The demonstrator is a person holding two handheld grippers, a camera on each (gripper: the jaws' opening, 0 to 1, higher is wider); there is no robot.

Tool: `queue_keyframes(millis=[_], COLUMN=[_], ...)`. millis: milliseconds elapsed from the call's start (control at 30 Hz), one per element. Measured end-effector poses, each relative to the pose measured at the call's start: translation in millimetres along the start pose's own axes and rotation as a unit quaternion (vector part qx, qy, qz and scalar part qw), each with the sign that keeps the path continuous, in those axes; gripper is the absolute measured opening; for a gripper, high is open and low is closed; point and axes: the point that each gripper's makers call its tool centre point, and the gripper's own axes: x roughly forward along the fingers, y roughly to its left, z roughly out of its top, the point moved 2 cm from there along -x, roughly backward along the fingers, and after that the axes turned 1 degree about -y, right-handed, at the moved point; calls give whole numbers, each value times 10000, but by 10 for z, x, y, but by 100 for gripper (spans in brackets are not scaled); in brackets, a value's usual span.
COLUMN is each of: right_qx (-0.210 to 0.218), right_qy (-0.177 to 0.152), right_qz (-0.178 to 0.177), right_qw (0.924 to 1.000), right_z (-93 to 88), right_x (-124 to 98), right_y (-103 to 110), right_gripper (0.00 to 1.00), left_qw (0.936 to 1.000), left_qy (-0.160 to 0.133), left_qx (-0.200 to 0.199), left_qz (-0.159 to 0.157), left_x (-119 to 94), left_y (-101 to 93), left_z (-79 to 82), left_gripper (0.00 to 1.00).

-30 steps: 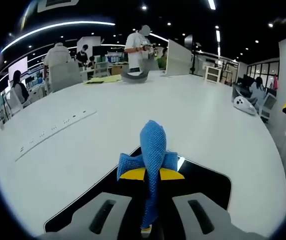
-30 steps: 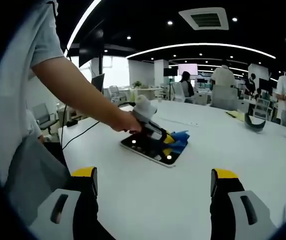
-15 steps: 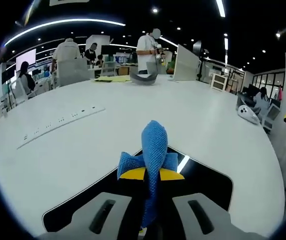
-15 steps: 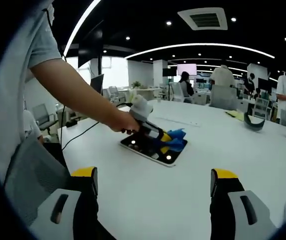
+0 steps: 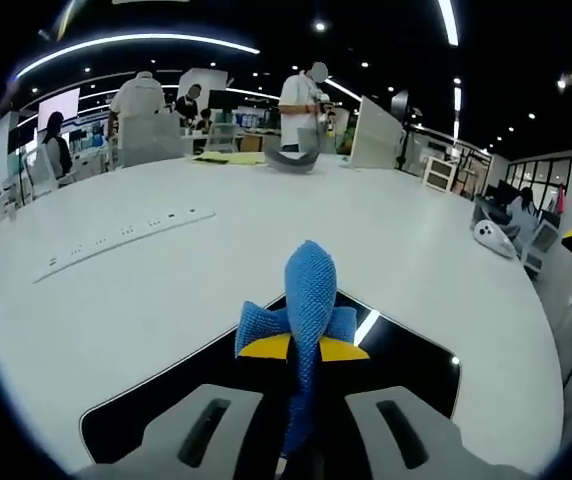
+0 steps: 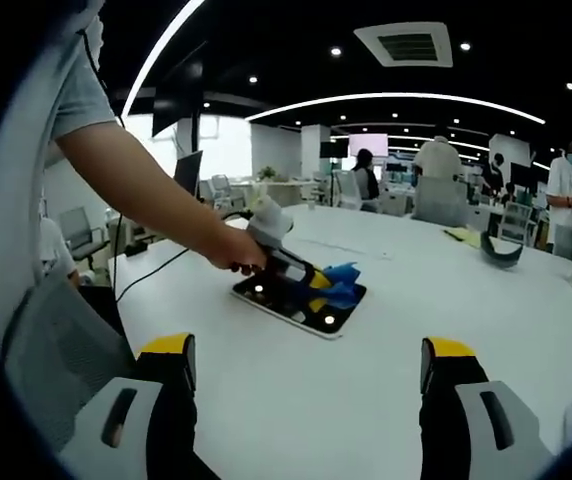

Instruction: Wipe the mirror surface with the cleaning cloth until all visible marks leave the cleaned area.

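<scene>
In the left gripper view, the left hand-held gripper (image 5: 301, 425) is closed on the blue cleaning cloth (image 5: 309, 310), which covers its tips and part of the dark mirror (image 5: 406, 355) lying on the white table (image 5: 166, 280). The mirror's near edge is cut off. In the right gripper view, the right hand-held gripper (image 6: 306, 385) stands wide apart, holding nothing, well before the mirror.

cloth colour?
Blue knit cleaning cloth, clearest in the left gripper view.
</scene>
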Motion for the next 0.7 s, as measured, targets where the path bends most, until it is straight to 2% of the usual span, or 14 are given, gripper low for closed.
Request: queue_keyframes(millis=[233,400,500,700], right_qx=[103,109,99,105], right_qy=[16,22,47,75], right_qz=[-18,-1,-2,-46], right_qw=[9999,9999,9999,9999], right_z=[-8,-14,-22,-32], right_x=[6,14,19,24], right_y=[-6,9,11,-3], right_gripper=[95,95,95,95], left_qw=[10000,9999,9999,9999], left_qy=[-12,0,-38,-78], left_qx=[-65,69,-42,-8], left_qz=[-28,75,120,132], left_x=[-44,-68,-82,-112], left_y=[-1,-42,-31,-58], left_z=[-29,-43,-49,-75], left_gripper=[6,6,6,8])
